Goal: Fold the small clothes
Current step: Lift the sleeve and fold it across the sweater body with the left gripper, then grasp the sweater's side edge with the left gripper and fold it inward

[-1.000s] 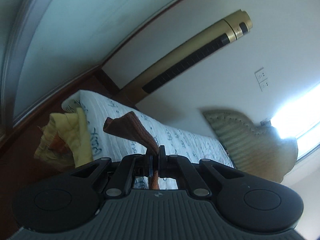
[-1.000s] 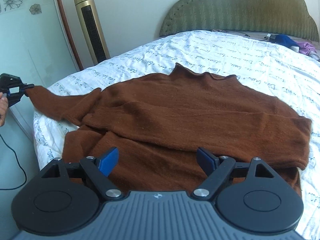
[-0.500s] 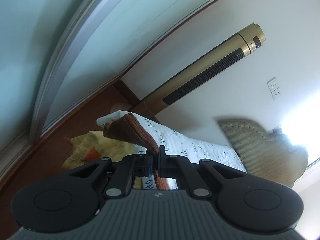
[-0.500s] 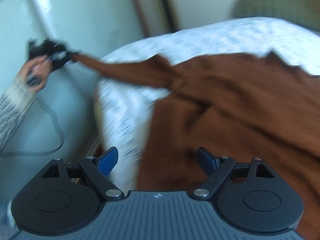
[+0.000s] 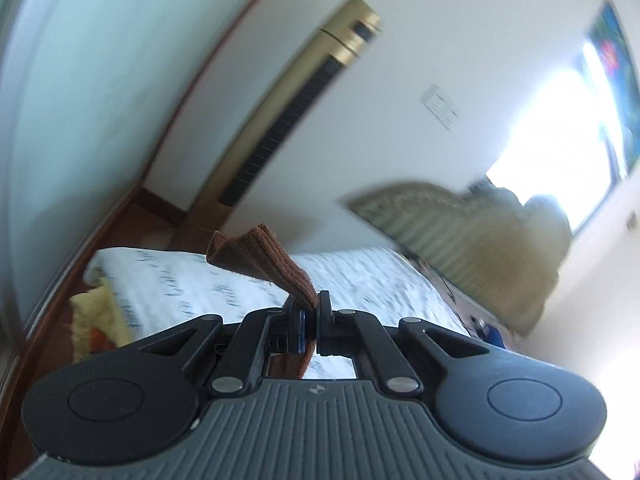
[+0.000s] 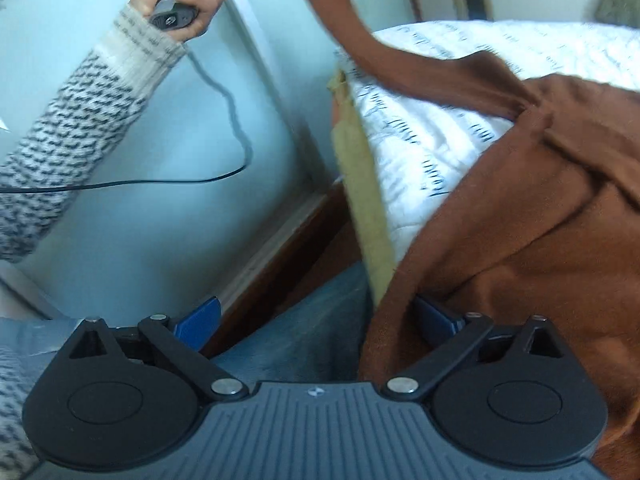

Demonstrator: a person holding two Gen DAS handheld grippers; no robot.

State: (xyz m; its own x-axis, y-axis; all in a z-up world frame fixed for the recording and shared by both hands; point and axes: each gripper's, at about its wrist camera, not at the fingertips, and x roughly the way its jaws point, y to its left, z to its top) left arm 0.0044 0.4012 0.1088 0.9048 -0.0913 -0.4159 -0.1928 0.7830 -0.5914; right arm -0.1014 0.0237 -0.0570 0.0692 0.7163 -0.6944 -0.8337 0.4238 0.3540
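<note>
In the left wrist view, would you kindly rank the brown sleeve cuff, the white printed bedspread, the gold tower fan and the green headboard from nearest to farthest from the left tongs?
1. Brown sleeve cuff: pinched in the left tongs.
2. White printed bedspread: just beyond, below the cuff.
3. Gold tower fan and green headboard: both against the far wall, fan left, headboard right; too close to call.

Brown sweater drapes the bed edge; wall crowds alongside.

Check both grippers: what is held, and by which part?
The left gripper pinches the brown sweater by its sleeve cuff. The right gripper, jaws opening, holds nothing.
</note>
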